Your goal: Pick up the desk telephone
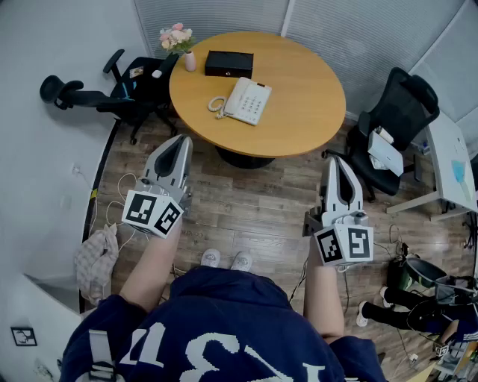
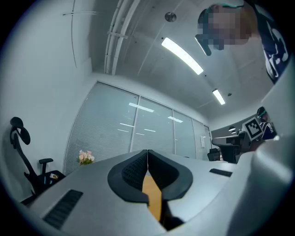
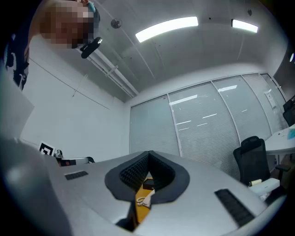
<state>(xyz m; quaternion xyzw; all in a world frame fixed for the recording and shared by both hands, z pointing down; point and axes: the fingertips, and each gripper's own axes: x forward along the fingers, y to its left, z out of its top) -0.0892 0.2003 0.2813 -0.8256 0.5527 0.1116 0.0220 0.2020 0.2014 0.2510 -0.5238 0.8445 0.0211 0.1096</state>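
person: seen from above, standing in a navy top [image 1: 216, 332] with white lettering, white shoes [image 1: 225, 260] on a wood floor [image 1: 254, 213].
left claw [image 1: 182, 140]: held out ahead of the body on the left, marker cube nearest the arm. its jaws are pressed together with nothing between them.
right claw [image 1: 334, 160]: held out on the right, about level with the other. its jaws are also closed on nothing.
floor clutter: a checked cloth [image 1: 95, 257] and loose cables [image 1: 119, 205] lie at the left.
bench [image 1: 302, 93]: a round wooden top beyond both claws, well apart from their tips.
desk telephone [image 1: 248, 101]: white, lying flat on the near left part of the bench, with a coiled cord at its left side. neither claw touches it.
black box [image 1: 228, 63]: on the bench just beyond the telephone.
flowers [image 1: 177, 36]: pink, in a small vase at the bench's far left edge.
chairs: one black office chair [image 1: 112, 93] left of the bench, another [image 1: 396, 123] at its right.
glass wall [image 1: 224, 16]: pale ribbed panels behind the bench.
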